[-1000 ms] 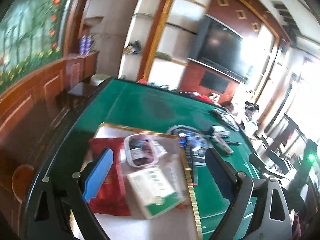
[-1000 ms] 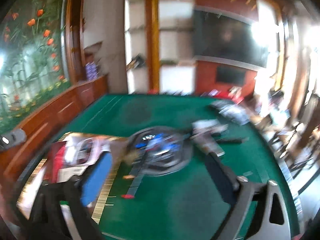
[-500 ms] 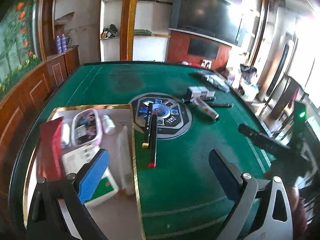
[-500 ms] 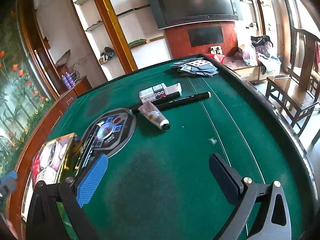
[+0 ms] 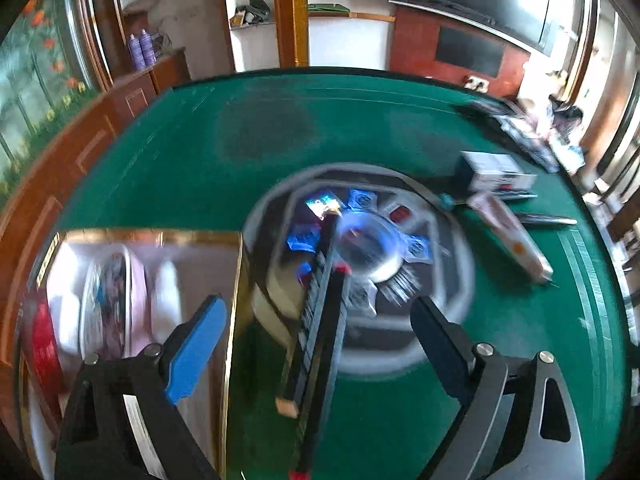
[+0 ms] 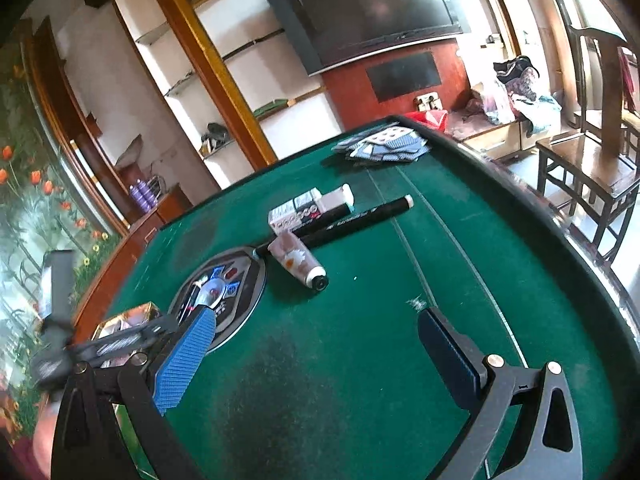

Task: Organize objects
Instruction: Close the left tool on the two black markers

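Black stick (image 5: 320,320) lengthwise between claw fingers (image 5: 196,348)

The left hand-held gripper (image 5: 318,354) has moved in over the long black stick (image 5: 316,332), which now lies between its open fingers.

Green felt table (image 6: 360,360), gold-rimmed tray (image 5: 234,280), black pen (image 6: 360,218), blue-checked cards (image 6: 384,144), floral cream tube (image 6: 296,262).

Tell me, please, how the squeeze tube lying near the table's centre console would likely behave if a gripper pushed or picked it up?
The tube looks soft-walled, so it would probably dent under the pads. Its round cap end suggests it may roll sideways on the green felt if nudged. It seems light.
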The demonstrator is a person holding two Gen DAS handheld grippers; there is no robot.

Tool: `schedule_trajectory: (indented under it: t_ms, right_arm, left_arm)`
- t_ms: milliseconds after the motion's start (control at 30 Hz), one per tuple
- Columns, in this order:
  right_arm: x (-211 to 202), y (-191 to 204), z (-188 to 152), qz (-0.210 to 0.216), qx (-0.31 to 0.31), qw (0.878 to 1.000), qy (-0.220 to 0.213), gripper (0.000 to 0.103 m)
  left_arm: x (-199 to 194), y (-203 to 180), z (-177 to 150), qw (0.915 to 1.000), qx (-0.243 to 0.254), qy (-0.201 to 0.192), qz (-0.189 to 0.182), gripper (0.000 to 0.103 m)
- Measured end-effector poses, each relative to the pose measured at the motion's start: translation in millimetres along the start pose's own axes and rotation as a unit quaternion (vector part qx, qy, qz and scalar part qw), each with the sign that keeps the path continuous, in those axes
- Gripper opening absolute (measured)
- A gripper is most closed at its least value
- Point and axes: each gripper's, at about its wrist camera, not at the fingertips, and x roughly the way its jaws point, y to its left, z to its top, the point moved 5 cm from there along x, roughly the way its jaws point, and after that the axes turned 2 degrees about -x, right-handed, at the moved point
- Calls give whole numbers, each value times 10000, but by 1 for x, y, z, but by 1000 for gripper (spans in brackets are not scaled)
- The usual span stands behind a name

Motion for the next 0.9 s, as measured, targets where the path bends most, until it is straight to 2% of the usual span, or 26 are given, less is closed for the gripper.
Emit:
schedule_trajectory:
  t_ms: [67,133,167,200,233,267,367,533,600,667,767,833,900]
  right_arm:
    - [-2,0,1,5,7,10000,-28,103]
    - [-1,-1,1,21,40,10000,-12,103]
    - [-1,-1,1,5,57,10000,7,103]
    - [0,-2,1,7,74,10000,26,103]
    - [1,-3,1,20,110,9999,52,103]
    - [1,-4,0,32,134,9999,70,103]
    - [2,-4,-2,106,171,9997,128,103]
    - [4,-3,-5,49,103,9998,178,103]
    - [5,-3,-5,38,97,9997,216,103]
    - [7,-4,-7,24,101,9996,250,103]
    - [9,-7,-7,-35,117,9995,292,103]
    - [12,-10,-9,-65,169,9992,365,103]
    - [13,-13,-9,-54,244,9989,399,103]
  left_arm:
    - [15,-1,1,9996,90,201,156,88]
    - [30,-2,-7,9979,130,571,260,76]
    - [29,-1,-10,9983,82,537,223,69]
    - [26,0,-12,9985,58,502,216,54]
    - [23,1,-13,9985,77,508,212,47]
    - [18,1,-16,9986,50,519,84,34]
    - [7,-3,-29,9966,-64,666,-483,33]
    - [-6,-15,-49,9973,125,494,-521,39]
    - [-6,-14,-48,9966,85,458,-674,52]
    - [-2,-6,-41,9943,-161,494,-934,59]
    - [8,14,-25,9893,-706,538,-1153,59]
    - [14,28,-15,9899,-869,524,-992,59]
    - [16,38,-12,9941,-848,382,-552,59]
